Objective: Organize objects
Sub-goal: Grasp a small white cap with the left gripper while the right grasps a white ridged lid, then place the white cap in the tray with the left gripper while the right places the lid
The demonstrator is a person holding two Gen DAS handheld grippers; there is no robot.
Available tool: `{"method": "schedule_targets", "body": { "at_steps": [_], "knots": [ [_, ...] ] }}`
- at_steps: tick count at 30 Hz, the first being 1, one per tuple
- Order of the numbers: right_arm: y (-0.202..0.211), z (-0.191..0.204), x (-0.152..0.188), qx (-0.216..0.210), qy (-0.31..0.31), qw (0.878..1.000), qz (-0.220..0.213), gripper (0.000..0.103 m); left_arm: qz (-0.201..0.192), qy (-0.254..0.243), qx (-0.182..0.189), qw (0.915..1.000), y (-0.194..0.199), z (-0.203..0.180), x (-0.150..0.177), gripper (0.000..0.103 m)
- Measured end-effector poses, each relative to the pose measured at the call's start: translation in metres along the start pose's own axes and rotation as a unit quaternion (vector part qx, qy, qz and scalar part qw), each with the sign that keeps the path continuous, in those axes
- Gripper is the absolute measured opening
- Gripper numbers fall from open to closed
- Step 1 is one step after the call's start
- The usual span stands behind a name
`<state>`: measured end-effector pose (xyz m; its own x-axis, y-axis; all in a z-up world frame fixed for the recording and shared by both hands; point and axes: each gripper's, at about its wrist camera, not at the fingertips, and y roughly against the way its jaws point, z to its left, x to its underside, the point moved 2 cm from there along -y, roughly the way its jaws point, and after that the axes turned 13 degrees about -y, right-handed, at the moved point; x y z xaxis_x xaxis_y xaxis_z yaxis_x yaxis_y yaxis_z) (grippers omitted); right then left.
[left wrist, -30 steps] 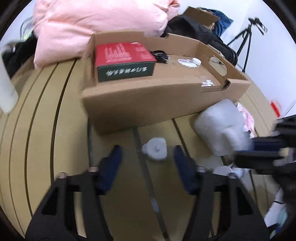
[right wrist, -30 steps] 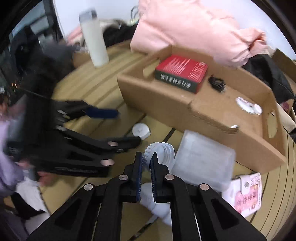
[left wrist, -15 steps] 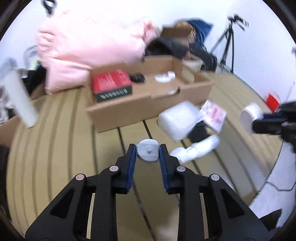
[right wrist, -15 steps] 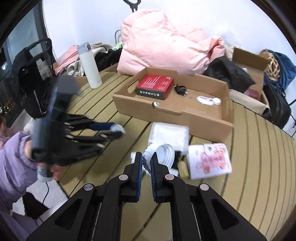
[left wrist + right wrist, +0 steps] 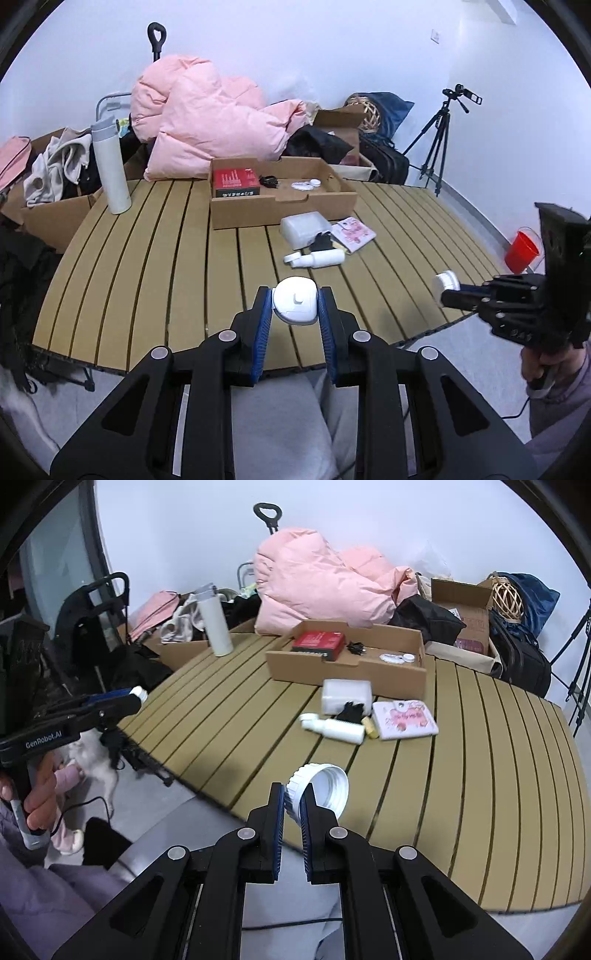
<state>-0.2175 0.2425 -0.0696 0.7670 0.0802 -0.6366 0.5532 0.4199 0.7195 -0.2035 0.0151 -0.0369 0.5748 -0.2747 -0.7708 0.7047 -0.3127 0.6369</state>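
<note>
My left gripper (image 5: 295, 303) is shut on a small white rounded case (image 5: 296, 300), held above the near edge of the slatted table (image 5: 184, 266). My right gripper (image 5: 292, 800) is shut on the rim of a white screw lid (image 5: 325, 786), held over the table's near edge; it also shows in the left wrist view (image 5: 447, 282). A cardboard tray (image 5: 280, 199) at the far side holds a red box (image 5: 236, 181), a black cable and small white items. A white plastic box (image 5: 303, 227), a white spray bottle (image 5: 317, 258), a black object and a pink pouch (image 5: 352, 230) lie before the tray.
A tall white flask (image 5: 110, 170) stands at the table's far left. A pink duvet (image 5: 207, 125), bags and boxes pile behind the table. A tripod (image 5: 439, 136) and a red bucket (image 5: 521, 251) stand on the floor at the right.
My left gripper closed on the white case and lifted it away from the tray. Both grippers pulled back and up from the table with their objects.
</note>
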Motion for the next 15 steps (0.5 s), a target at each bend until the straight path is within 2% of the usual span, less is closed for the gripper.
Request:
{"method": "schedule_targets", "body": {
  "at_steps": [5,9,10,12,15],
  "knots": [
    [-0.005,0.000,-0.005,0.002,-0.003,1.000,-0.005,0.009,-0.010,0.002,0.018,0.9998,-0.009,0.008,-0.016,0.022],
    [-0.023,-0.004,-0.030,0.000,0.000,1.000,-0.002,0.009,-0.019,-0.008,0.019,0.9996,-0.039,0.026,-0.054,0.022],
    [-0.029,-0.005,-0.040,0.000,0.001,1.000,-0.003,0.009,-0.019,-0.008,0.017,0.9996,-0.051,0.034,-0.065,0.022],
    [-0.045,-0.007,-0.068,-0.006,0.005,1.000,-0.002,0.009,-0.009,-0.006,0.037,0.9993,-0.080,0.050,-0.088,0.022],
    [-0.081,-0.013,-0.121,-0.007,0.003,1.000,0.001,0.009,0.009,0.005,0.039,0.9992,-0.127,0.078,-0.117,0.022]
  ]
}}
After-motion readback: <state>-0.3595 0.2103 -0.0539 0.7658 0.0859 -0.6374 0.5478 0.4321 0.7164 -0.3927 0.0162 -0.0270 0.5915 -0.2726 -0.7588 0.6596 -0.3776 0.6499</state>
